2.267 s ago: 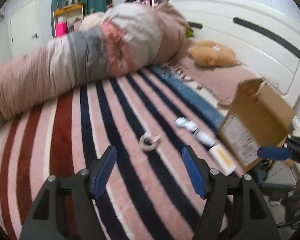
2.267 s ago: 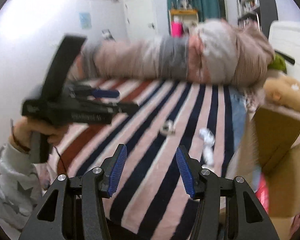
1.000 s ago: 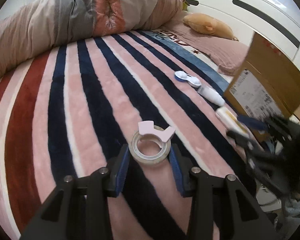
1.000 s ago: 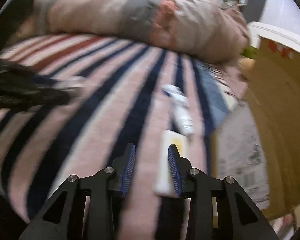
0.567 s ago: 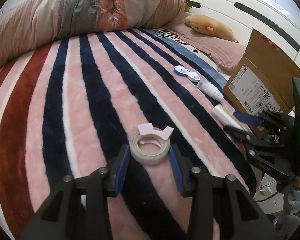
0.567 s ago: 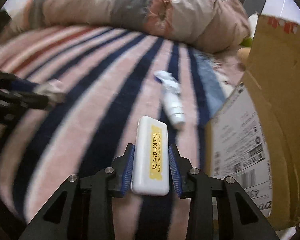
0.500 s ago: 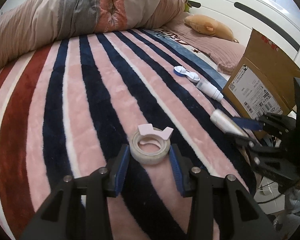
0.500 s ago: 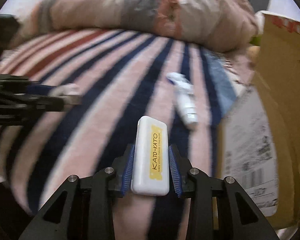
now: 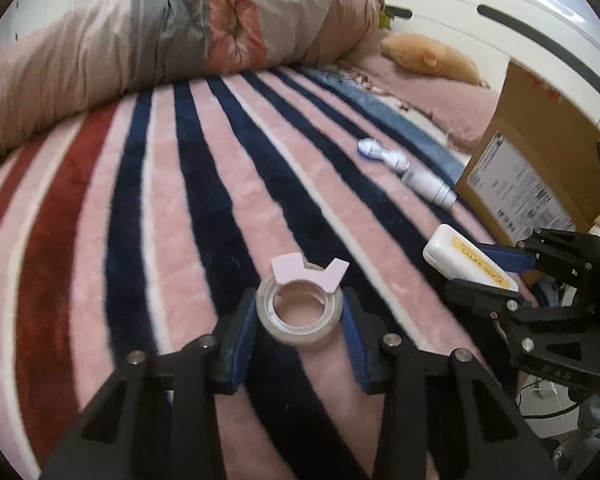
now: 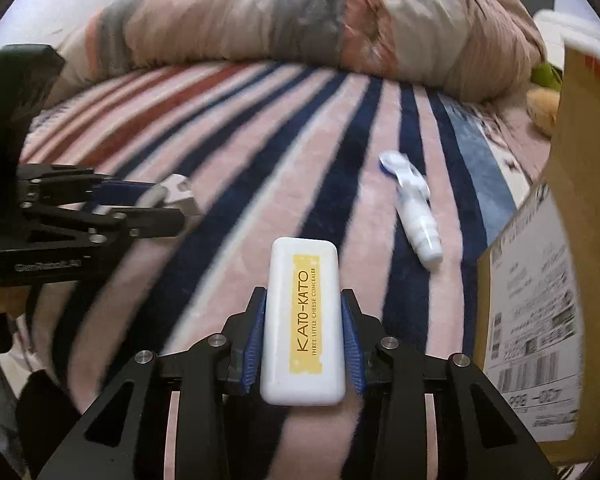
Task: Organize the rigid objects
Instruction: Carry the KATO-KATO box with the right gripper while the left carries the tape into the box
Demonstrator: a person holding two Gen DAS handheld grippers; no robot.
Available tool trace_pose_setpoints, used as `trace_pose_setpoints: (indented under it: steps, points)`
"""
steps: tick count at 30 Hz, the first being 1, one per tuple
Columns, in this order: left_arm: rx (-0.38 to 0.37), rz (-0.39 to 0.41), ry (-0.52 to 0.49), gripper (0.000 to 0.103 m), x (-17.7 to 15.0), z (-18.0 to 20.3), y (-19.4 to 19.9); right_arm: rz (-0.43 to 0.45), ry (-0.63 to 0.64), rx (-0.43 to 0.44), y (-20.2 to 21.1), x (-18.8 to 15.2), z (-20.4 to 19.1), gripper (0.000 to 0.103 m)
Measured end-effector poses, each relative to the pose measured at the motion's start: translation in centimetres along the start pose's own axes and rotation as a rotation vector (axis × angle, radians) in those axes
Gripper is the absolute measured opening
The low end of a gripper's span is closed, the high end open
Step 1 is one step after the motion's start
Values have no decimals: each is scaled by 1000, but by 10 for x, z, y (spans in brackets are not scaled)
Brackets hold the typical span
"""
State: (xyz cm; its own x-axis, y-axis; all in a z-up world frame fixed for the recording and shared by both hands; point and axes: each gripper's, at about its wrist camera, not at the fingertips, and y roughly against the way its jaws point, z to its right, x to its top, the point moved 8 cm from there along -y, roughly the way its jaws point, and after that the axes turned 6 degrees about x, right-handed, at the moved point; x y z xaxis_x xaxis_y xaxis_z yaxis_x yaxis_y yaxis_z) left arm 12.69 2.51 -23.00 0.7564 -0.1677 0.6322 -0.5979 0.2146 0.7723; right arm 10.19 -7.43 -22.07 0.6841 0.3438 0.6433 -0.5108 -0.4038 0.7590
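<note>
My left gripper [image 9: 300, 320] is shut on a clear tape roll [image 9: 299, 316] with a pale pink tab, held above the striped blanket [image 9: 140, 220]. My right gripper [image 10: 303, 340] is shut on a white KATO-KATO case [image 10: 303, 320] with a yellow label. That case also shows in the left wrist view [image 9: 468, 264], at the right. The tape roll shows in the right wrist view [image 10: 168, 196], at the left. A white tube [image 9: 424, 182] and a small white and blue item [image 9: 370, 148] lie on the blanket beside a cardboard box [image 9: 540, 168].
A rolled duvet [image 9: 160, 48] lies across the far side of the bed. A tan plush toy [image 9: 432, 60] rests by the white headboard [image 9: 500, 32]. The cardboard box fills the right edge of the right wrist view [image 10: 560, 280].
Both grippers closed on their objects and lifted them off the blanket. The case in my right gripper now sits higher and closer to my left gripper.
</note>
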Motion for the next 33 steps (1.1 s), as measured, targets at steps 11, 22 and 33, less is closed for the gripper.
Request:
trace_pose_setpoints:
  steps: [11, 22, 33]
  points:
    - [-17, 221, -76, 37, 63, 47, 131, 331, 59, 66, 149, 53, -11, 31]
    - [-213, 246, -281, 37, 125, 201, 135, 340, -123, -136, 214, 18, 117, 31]
    - [-223, 31, -424, 37, 121, 285, 59, 165, -183, -169, 171, -23, 184, 31]
